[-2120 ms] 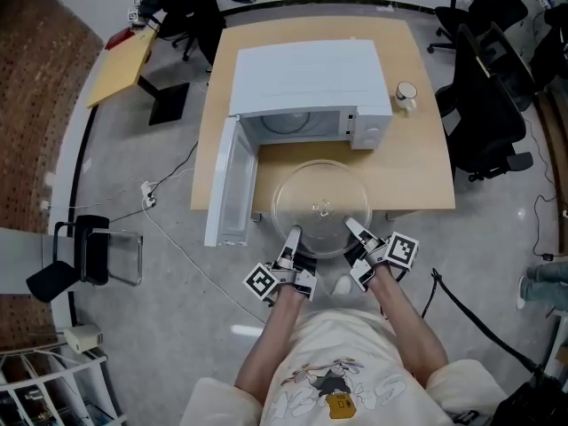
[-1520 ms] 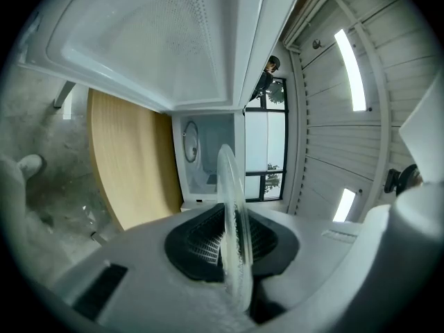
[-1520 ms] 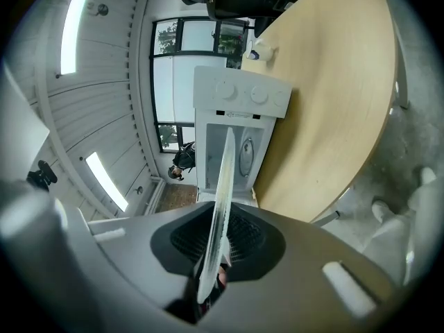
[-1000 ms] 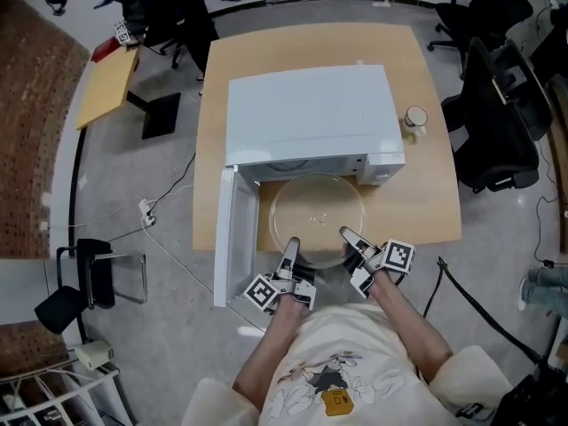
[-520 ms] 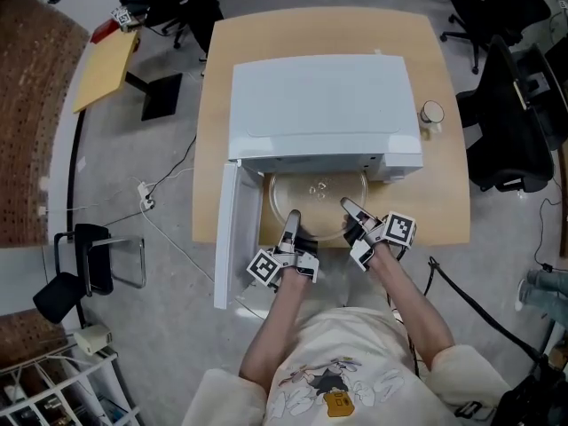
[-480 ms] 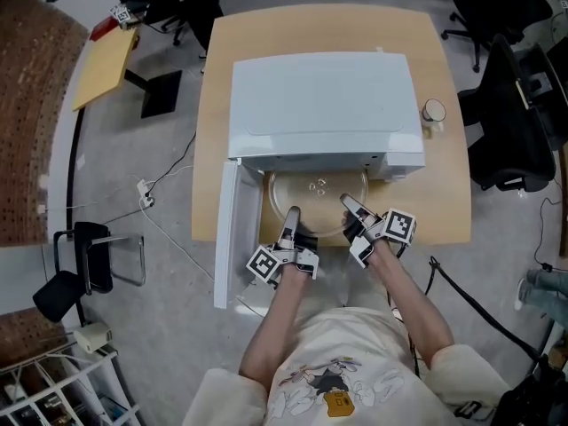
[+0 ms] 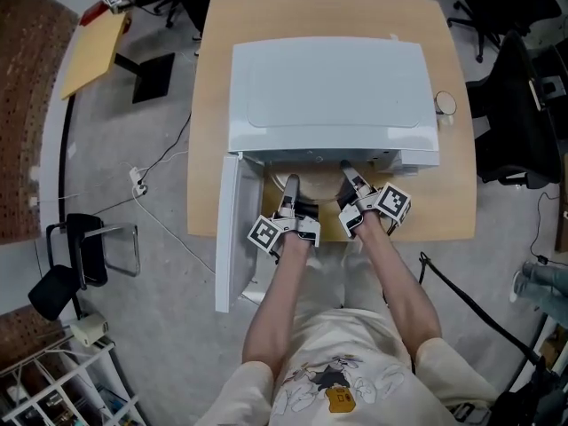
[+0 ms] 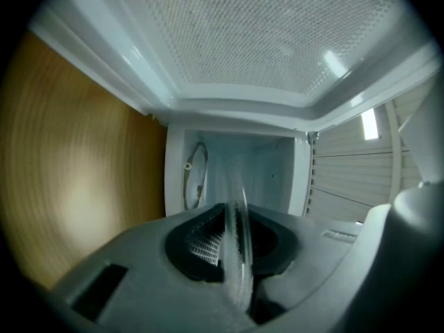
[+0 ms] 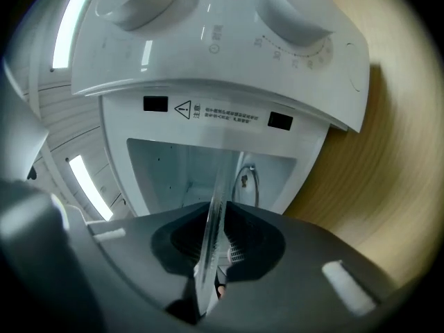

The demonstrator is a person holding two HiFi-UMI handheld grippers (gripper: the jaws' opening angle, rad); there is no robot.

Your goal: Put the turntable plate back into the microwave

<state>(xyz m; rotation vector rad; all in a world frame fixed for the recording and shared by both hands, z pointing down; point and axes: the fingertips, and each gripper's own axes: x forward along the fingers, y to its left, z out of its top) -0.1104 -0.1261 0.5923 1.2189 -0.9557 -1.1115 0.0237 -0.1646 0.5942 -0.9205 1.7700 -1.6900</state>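
Observation:
The clear glass turntable plate [image 8: 234,207] is held level at its near rim by both grippers and reaches into the open white microwave [image 7: 328,87]. My left gripper [image 7: 290,187] is shut on the plate's left near edge, and my right gripper [image 7: 349,177] is shut on its right near edge [image 9: 216,186]. From the head view the microwave's top hides most of the plate. Inside the cavity [image 8: 250,165] the roller ring [image 8: 196,184] lies on the floor. The door [image 7: 232,229] stands swung open to the left.
The microwave's control panel with two knobs [image 9: 277,19] is just right of the opening. A white cup [image 7: 444,105] stands on the wooden table [image 7: 448,202] beside the microwave. Office chairs [image 7: 524,105] and cables [image 7: 151,193] surround the table.
Both grippers have carried the plate forward and slightly down, from in front of the microwave into its opening. Most of the plate has passed under the microwave's top.

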